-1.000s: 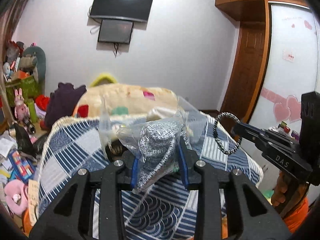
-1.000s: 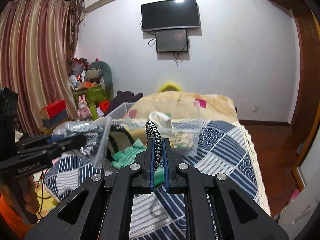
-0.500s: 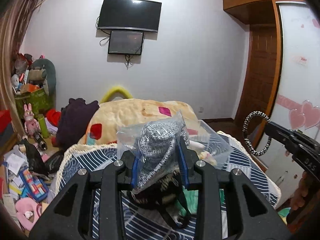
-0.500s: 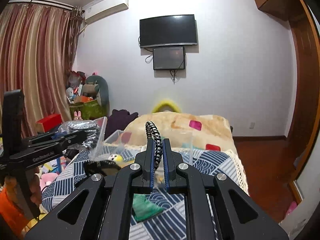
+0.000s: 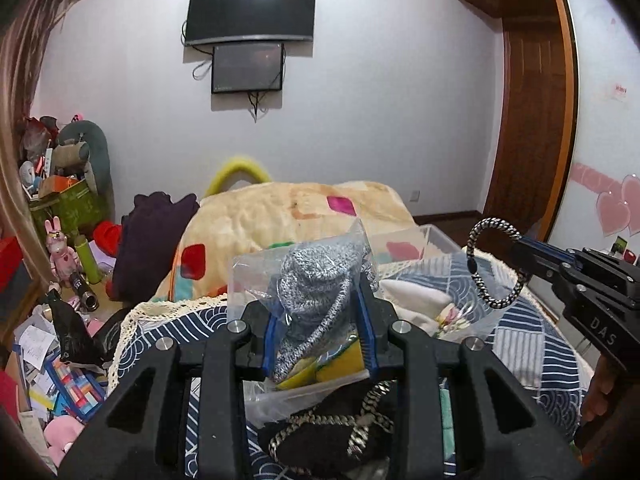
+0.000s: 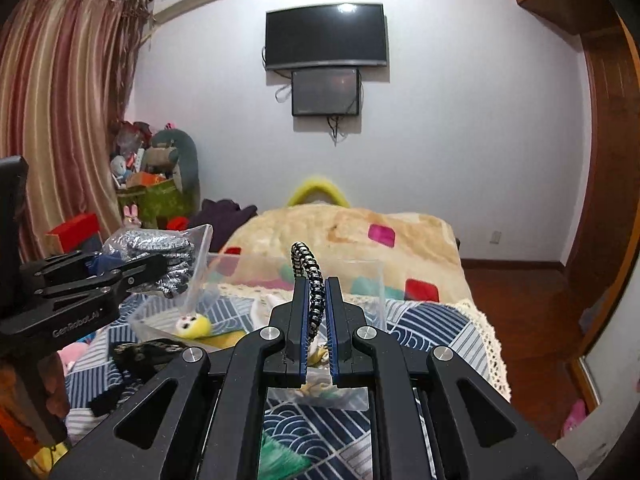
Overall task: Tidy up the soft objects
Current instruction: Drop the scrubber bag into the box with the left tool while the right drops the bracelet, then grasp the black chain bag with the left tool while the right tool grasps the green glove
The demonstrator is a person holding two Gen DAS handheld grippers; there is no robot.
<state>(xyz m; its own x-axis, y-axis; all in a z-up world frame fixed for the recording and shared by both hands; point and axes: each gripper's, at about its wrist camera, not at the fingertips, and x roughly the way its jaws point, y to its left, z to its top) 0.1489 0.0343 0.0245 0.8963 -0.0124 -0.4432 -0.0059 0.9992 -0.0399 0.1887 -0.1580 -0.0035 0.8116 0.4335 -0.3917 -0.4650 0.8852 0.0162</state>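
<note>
Squeezing a clear bag [image 5: 308, 280] with something grey and knitted inside, the left gripper [image 5: 320, 322] is clamped on it from both sides, blue pads pressing into the plastic. From the right wrist view the same bag [image 6: 160, 258] is sticking out past the left gripper [image 6: 132, 272], held up off the bed.

The right gripper [image 6: 316, 308] is pinching a black-and-white braided loop [image 6: 310, 276], fingers nearly touching with just the cord between them. In the left view that loop [image 5: 494, 264] is hanging in the air off the right gripper [image 5: 524, 250], well to the right of the bag.

Just below and past both grippers, a clear bin [image 6: 360, 280] is sitting on the blue patterned bedspread [image 6: 432, 332], with a small yellow plush [image 6: 196, 324] and some pale fabric bits inside. A black knit thing with a chain strap [image 5: 332, 436] is lying on the bedspread just under the left gripper, beside the bin.

Further back a beige blanket [image 6: 352, 232] with coloured squares is piled on the bed, and a TV [image 6: 326, 36] is hanging on the far wall with a smaller screen under it. Off to the left, toys and boxes are heaped by the curtain [image 6: 52, 120].
</note>
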